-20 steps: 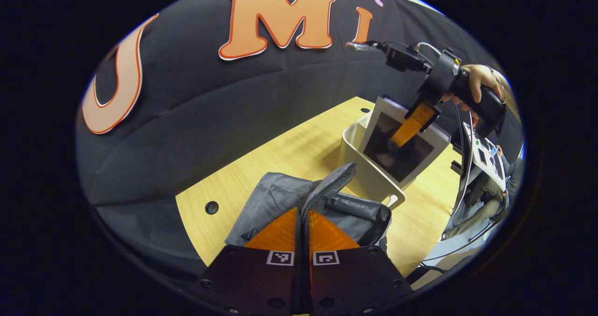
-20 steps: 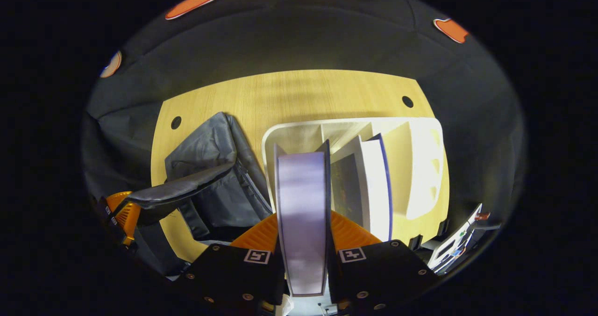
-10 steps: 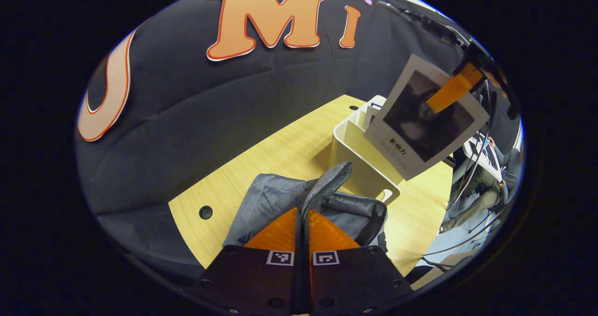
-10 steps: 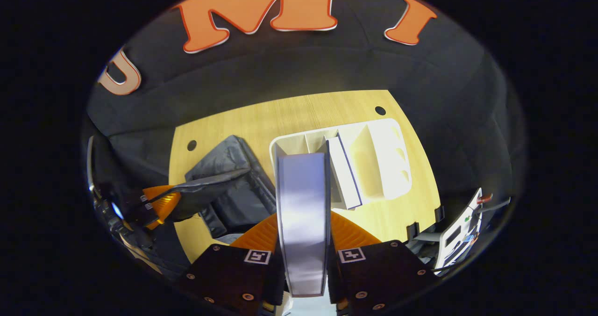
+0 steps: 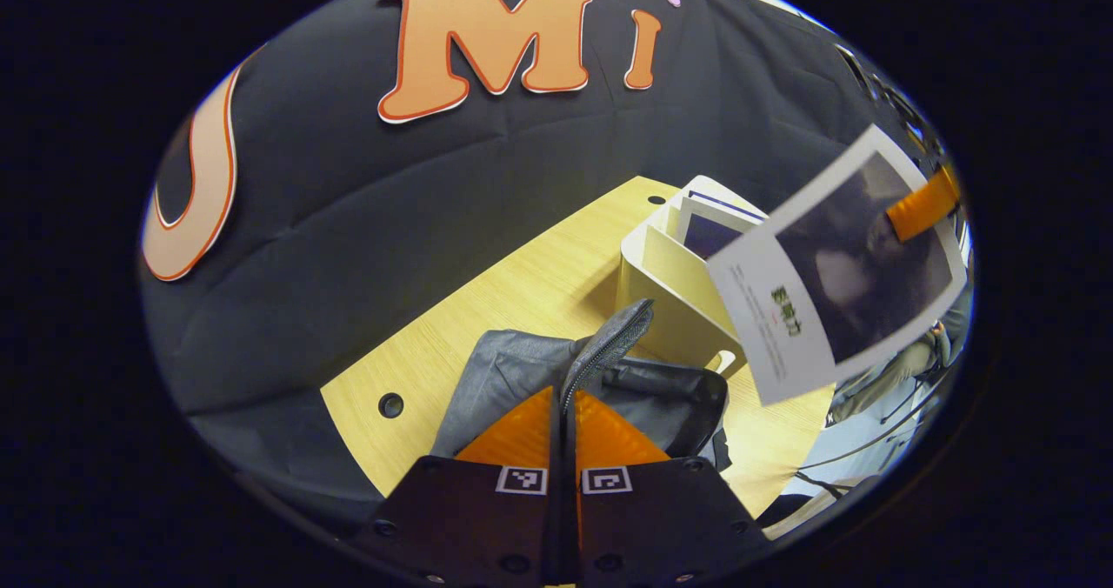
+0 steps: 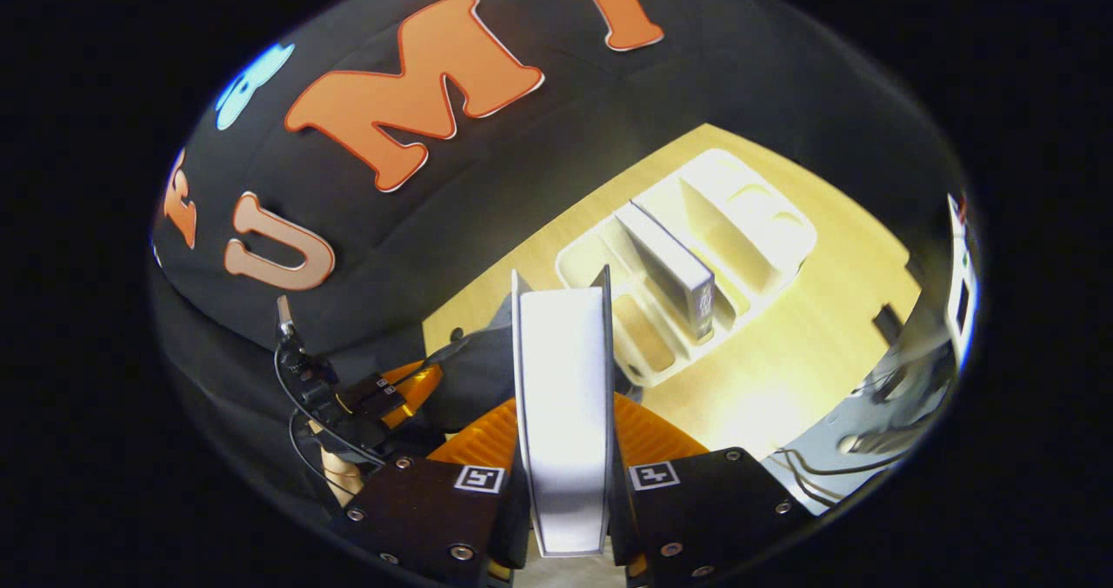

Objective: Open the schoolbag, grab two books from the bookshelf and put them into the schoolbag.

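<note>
R gripper [image 6: 563,436] fingers clamped on book [image 6: 561,397], held in air at 3 o'clock of schoolbag [image 5: 522,370]. L gripper [image 5: 563,427] fingers pinch bag's zip flap [image 5: 613,344]. 2nd book [image 6: 674,266] stands in bookshelf [image 6: 765,240] on worktop [image 5: 513,301].

wood table [image 5: 522,297]: grey schoolbag [image 5: 513,375], white bookshelf [image 5: 665,288].

The schoolbag [image 5: 513,370] is grey, lying on a pale wood-grain tabletop [image 5: 522,292] beside a cream-white bookshelf [image 5: 665,283]. The lifted book [image 5: 839,266] has a white cover with a dark picture panel. Both grippers have orange ribbed fingers [image 5: 609,436] on black bodies bearing black-and-white square markers.
</note>
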The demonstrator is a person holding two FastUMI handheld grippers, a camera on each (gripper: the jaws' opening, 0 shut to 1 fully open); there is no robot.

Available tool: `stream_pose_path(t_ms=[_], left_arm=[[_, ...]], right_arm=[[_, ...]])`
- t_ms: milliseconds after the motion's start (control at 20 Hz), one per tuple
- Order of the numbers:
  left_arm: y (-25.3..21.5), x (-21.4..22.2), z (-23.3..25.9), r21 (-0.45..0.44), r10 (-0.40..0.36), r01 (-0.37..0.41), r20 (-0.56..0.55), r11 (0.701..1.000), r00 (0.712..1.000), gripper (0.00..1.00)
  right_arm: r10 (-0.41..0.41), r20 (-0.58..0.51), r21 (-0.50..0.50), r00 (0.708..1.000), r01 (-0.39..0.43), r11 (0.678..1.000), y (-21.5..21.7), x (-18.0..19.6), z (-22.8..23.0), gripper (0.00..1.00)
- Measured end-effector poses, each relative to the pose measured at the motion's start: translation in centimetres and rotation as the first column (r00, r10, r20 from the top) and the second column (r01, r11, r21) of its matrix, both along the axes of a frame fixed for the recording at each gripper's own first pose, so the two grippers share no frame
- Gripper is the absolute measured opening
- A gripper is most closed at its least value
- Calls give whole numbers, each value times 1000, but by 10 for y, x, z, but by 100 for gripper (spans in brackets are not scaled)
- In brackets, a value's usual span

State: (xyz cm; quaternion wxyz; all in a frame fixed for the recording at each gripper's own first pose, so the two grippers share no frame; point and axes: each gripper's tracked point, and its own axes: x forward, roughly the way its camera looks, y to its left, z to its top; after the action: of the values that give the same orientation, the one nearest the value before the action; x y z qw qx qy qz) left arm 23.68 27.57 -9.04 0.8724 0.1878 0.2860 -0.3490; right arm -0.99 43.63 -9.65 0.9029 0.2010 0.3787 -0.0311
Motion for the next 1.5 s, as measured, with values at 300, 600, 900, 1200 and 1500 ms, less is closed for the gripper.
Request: stream_pose_path(t_ms=[300,600,900,1200,1500], left_arm=[[0,-2,13,3,9,-9,30,1000,1000,1],[-7,-5,15,16,11,-11,23,1000,1000,1],[-19,-13,24,33,-1,0,35,999,999,1],[-23,-17,27,33,-10,8,44,999,999,0],[-30,-21,23,54,-32,29,58,998,998,0]], right_arm=[[-143,68,358,987,110,927,12,1,-65,37],[-262,39,528,964,203,825,15,22,-131,37],[-316,50,599,947,225,768,33,67,-180,37],[-356,54,601,933,254,758,53,104,-201,37],[-364,48,591,930,267,761,85,137,-223,37]])
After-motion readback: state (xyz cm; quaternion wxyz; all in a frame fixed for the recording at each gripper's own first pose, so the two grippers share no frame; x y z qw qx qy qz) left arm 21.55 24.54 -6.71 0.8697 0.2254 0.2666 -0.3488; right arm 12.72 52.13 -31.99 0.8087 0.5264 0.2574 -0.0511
